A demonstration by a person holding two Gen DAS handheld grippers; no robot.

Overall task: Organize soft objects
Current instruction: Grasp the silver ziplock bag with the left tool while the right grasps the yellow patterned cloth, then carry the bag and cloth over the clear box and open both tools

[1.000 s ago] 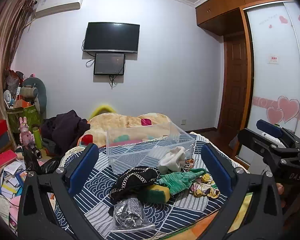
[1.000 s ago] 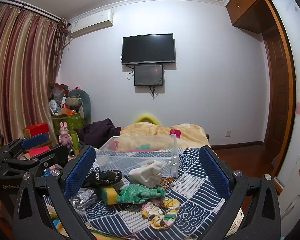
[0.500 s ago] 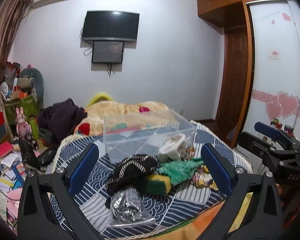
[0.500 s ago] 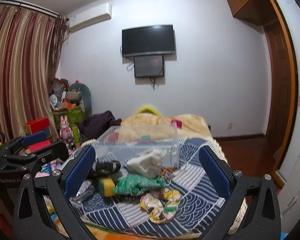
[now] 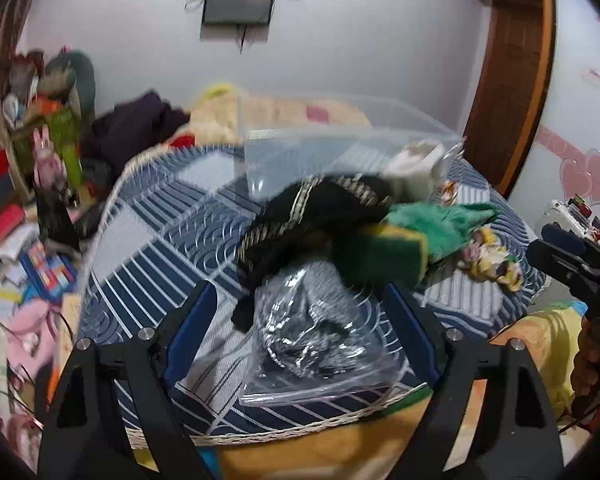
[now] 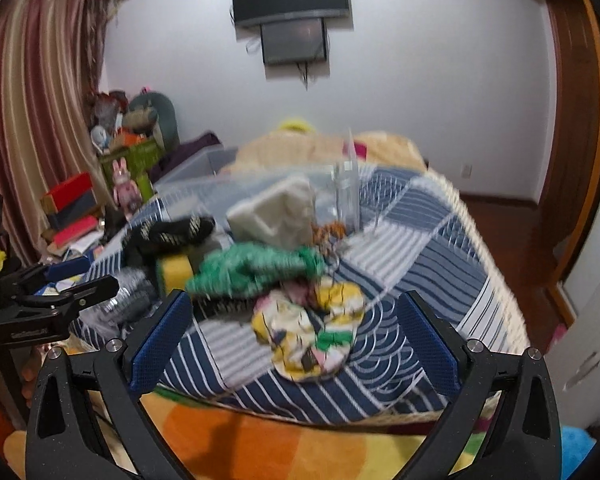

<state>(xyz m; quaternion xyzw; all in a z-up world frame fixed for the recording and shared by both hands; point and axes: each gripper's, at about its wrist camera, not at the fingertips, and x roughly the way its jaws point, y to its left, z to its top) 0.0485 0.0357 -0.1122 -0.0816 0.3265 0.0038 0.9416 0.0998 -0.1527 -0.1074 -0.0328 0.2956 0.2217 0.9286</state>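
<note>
While unheld, bagged cloth (image 5: 312, 332) between left hand-held gripper (image 5: 300, 328) fingers.

Glossy crinkled plastic bag (image 5: 316, 344), clear plastic bin (image 5: 340, 148), woven cloth blanket (image 6: 412, 248).

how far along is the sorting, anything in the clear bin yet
Nothing looks sorted: the clear bin shows no items inside, though blur limits certainty. Both grippers are open and empty; the left gripper straddles the bagged grey item, the right gripper frames the floral cloth. The black cloth, sponge, green cloth and white cloth remain.
</note>
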